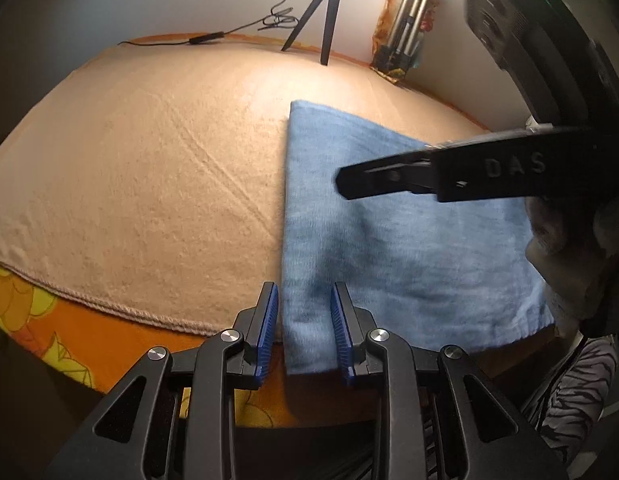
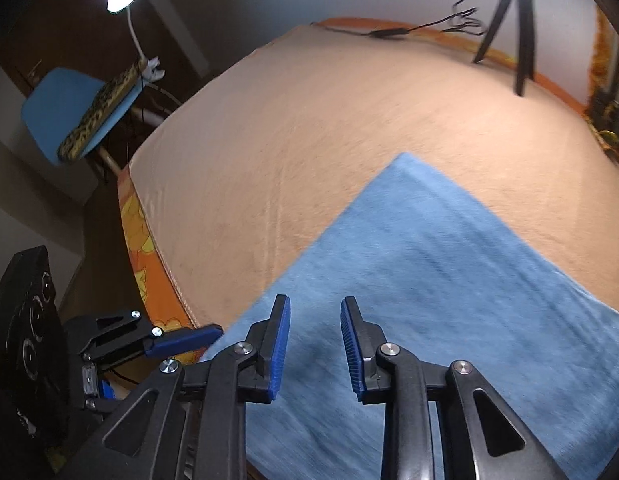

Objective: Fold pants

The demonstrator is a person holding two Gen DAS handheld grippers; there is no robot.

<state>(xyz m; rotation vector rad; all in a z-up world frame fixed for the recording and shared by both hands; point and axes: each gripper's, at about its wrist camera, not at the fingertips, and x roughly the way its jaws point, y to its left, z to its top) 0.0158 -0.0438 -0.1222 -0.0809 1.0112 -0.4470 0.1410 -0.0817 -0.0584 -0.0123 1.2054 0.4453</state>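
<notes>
My left gripper (image 1: 303, 322) and right gripper (image 2: 315, 340) hover slightly apart, empty, over soft, light folded blue fleece pants (image 1: 389, 248); pinch near corner.

my right-cam view of blue pants (image 2: 449, 280) motion-blurred, weave unreadable, pants cut off at btm + right frame edges, tripod (image 2: 513, 20) top lost in glare upper right, left-cam: pants' near-right part behind my other gripper (image 1: 343, 180)
</notes>
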